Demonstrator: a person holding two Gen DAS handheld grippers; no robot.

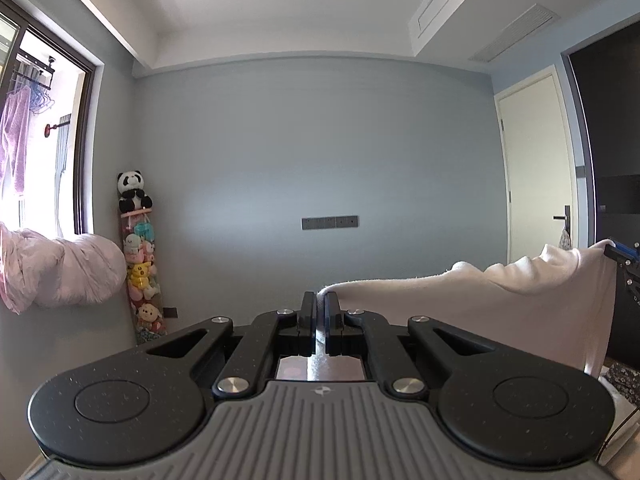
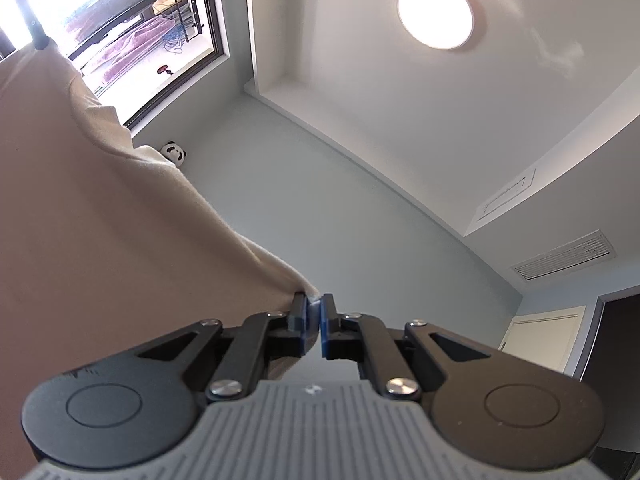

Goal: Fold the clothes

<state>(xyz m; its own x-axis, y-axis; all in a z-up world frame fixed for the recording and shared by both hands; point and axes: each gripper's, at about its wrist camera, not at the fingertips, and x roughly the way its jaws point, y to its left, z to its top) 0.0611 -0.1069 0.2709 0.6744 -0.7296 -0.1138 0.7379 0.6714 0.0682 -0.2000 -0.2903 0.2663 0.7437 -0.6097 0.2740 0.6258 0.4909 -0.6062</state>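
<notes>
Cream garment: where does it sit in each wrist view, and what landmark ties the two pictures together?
Left wrist view: cream garment stretches from centre to the right edge.
Right wrist view: it fills the left side, tapering to centre.
Shared landmark: the panda toy by the window.

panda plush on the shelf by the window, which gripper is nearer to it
Left. The left gripper has the panda plush large, ahead-left; from the right gripper it looks small, beyond the cream garment.

Left wrist view level toward wall (image 1: 280, 140), right tilted ceilingward; shared panda toy (image 1: 134, 191)
</notes>
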